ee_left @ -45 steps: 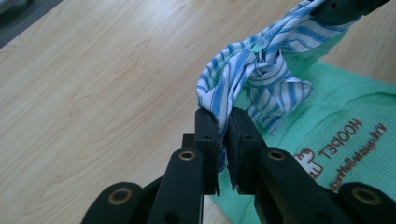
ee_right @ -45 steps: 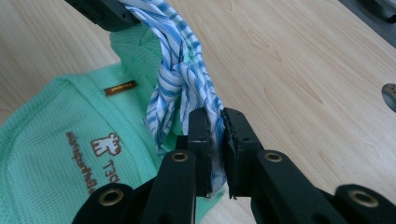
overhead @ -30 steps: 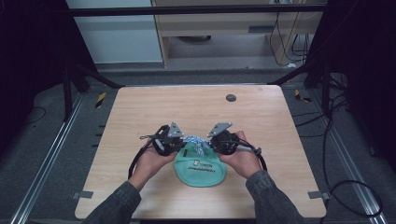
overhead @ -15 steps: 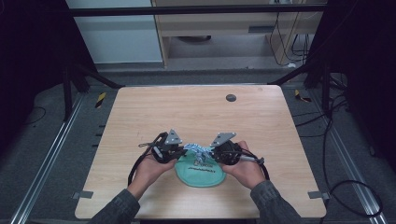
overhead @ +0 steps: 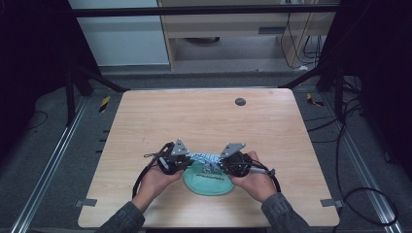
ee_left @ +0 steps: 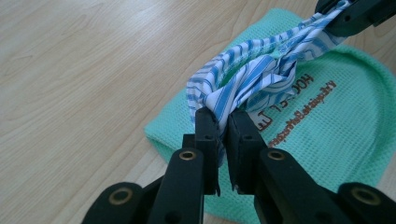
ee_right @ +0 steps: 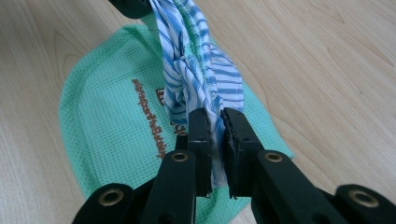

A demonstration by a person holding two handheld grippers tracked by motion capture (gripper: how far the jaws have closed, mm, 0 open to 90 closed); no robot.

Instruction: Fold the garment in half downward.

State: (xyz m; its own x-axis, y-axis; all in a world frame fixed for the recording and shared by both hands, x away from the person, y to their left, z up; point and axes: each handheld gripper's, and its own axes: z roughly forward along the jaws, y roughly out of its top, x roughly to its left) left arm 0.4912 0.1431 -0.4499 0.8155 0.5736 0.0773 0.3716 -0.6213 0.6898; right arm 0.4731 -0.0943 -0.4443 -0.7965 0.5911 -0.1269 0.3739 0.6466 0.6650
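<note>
While both clamp the blue-striped cloth [overhead: 206, 158] taut | left gripper [ee_left: 223, 122], right gripper [ee_right: 215, 121] | over green waffle cloth [overhead: 210, 180] on table [overhead: 204, 121].

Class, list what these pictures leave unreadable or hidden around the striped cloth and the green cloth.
- Brown lettering on the green waffle-weave cloth: partly covered by the blue-and-white striped cloth in both gripper views.
- High view: that lettering is too small.
- Small dark round thing on the wooden table: too small to identify.

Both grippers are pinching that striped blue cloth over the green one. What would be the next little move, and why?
Probably ease the two apart a little. The left gripper and right gripper each clamp an end of the striped cloth, which hangs bunched and twisted above the green cloth; a gentle pull would spread it.
</note>
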